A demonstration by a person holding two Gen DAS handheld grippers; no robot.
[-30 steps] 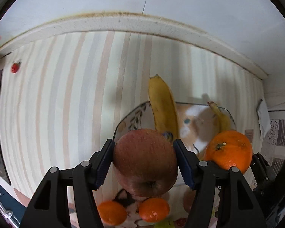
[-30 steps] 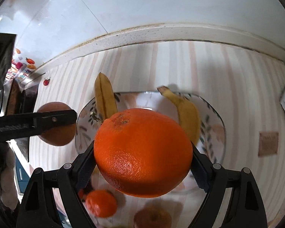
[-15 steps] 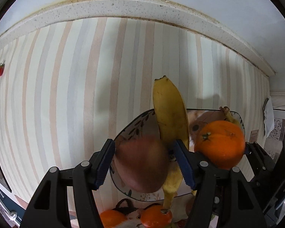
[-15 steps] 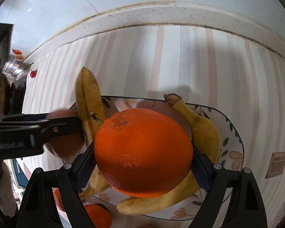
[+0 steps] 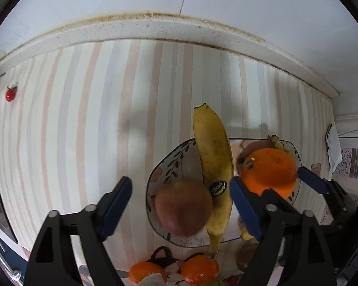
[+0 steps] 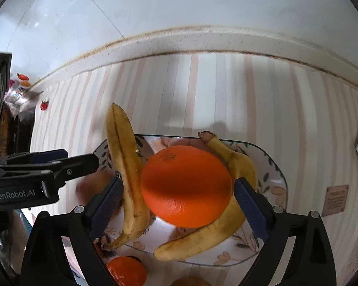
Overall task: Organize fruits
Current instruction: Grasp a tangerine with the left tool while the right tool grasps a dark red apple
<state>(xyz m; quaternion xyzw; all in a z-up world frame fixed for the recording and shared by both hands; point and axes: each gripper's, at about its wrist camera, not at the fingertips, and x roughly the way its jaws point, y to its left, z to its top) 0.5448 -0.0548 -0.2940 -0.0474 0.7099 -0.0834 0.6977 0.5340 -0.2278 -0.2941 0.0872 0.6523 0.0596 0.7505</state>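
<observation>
A: Left wrist: left gripper (image 5: 181, 205) jaws just spread, clear of apple (image 5: 183, 206) in bowl (image 5: 165, 166).
B: Right gripper (image 6: 177, 196) also widening; orange (image 6: 186, 186) in bowl, pads apart. "GenRobot.AI" legible.

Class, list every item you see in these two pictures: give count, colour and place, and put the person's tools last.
Plate: one, white with leaf pattern, on the striped cloth.
Bananas: two, yellow with brown specks, lying in the plate, one on each side of the orange.
Orange: one, bright orange, mid-plate between the right tongs' pads.
Apple: one, reddish brown, blurred, at the plate's left edge.
Mandarins: two, orange, on the cloth in front of the plate.
Striped cloth: one, pastel, covering the counter.
Small red item: one, far left on the cloth.
Left tongs: black with blue pads, just been opening, apple between them.
Right tongs: same colours, just been opening, around the orange.
</observation>
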